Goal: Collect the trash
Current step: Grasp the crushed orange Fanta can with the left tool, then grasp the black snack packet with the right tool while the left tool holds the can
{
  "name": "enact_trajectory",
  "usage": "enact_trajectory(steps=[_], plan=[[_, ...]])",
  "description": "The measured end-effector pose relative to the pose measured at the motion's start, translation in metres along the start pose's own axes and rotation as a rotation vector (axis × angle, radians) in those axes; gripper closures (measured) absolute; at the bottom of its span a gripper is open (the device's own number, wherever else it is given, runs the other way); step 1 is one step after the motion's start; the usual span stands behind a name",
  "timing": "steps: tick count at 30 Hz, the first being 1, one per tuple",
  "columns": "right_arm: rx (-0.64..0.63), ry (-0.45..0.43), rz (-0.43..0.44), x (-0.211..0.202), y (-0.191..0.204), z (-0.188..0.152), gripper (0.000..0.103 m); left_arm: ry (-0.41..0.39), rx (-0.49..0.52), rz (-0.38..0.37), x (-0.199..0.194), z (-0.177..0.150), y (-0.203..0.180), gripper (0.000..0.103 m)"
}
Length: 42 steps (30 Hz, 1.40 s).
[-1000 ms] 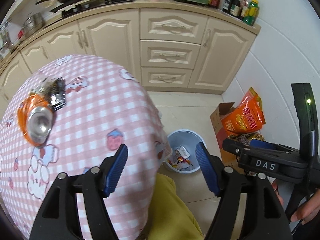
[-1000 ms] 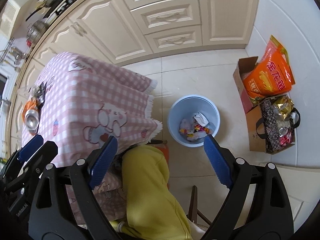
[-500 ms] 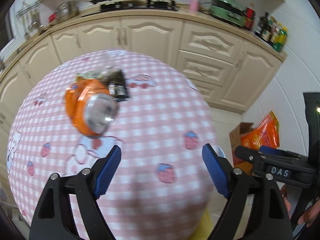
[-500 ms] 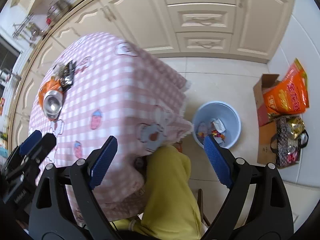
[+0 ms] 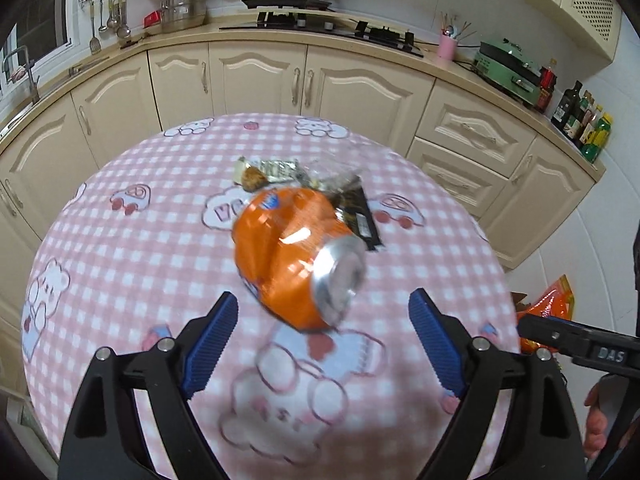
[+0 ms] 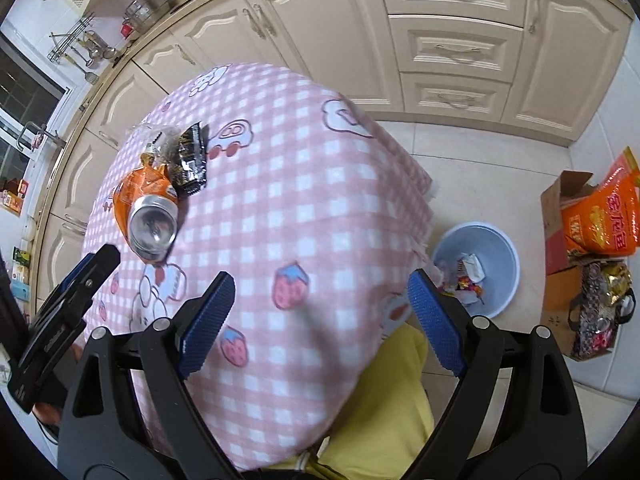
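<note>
Behind the crushed orange can point(image 5: 296, 256), half-hidden crumpled wrappers point(image 5: 280, 170), hard to identify.

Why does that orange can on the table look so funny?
The orange can is crushed: its side is dented in, and it lies tipped over on the pink checked tablecloth instead of standing. Crumpled wrappers sit bunched right behind it. It looks like trash left on the table.
</note>
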State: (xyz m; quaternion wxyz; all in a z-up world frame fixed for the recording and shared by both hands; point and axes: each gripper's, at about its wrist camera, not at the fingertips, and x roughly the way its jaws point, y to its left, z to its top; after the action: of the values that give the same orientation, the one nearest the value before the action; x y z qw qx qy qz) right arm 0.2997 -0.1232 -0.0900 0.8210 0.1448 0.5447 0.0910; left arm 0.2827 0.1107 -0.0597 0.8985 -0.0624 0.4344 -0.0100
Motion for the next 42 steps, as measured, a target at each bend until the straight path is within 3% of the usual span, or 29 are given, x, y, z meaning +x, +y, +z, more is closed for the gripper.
enact_trajectory(steps=[9,17,19,20,21,22,30,39,42], plan=[[-0.055,0.040,0.007,0.028,0.030,0.019,0.016,0.069,0.032,-0.095,0.050,0.022,0.018,0.017],[-0.084,0.048,-0.011,0.057,0.050,0.044,0.016,0.024,-0.036,-0.222,0.070,0.031,0.038,0.019],[-0.085,0.049,0.002,0.060,0.054,0.050,0.016,0.020,-0.027,-0.238,0.070,0.030,0.038,0.030],[-0.084,0.050,0.012,0.061,0.057,0.052,0.016,0.012,-0.014,-0.236,0.068,0.030,0.036,0.041],[-0.085,0.050,0.023,0.063,0.061,0.054,0.016,0.020,0.005,-0.230,0.068,0.029,0.035,0.072],[-0.088,0.050,0.027,0.063,0.063,0.055,0.016,0.045,0.017,-0.228,0.071,0.028,0.033,0.078],[-0.106,0.061,0.048,0.064,0.073,0.051,0.016,0.035,0.043,-0.214,0.071,0.026,0.030,0.082],[-0.076,0.039,0.038,0.052,0.057,0.048,0.016,-0.108,0.054,-0.175,0.032,0.016,0.034,0.083],[-0.105,0.037,0.054,0.050,0.066,0.048,0.016,-0.147,0.024,-0.151,0.021,0.016,0.042,0.089]])
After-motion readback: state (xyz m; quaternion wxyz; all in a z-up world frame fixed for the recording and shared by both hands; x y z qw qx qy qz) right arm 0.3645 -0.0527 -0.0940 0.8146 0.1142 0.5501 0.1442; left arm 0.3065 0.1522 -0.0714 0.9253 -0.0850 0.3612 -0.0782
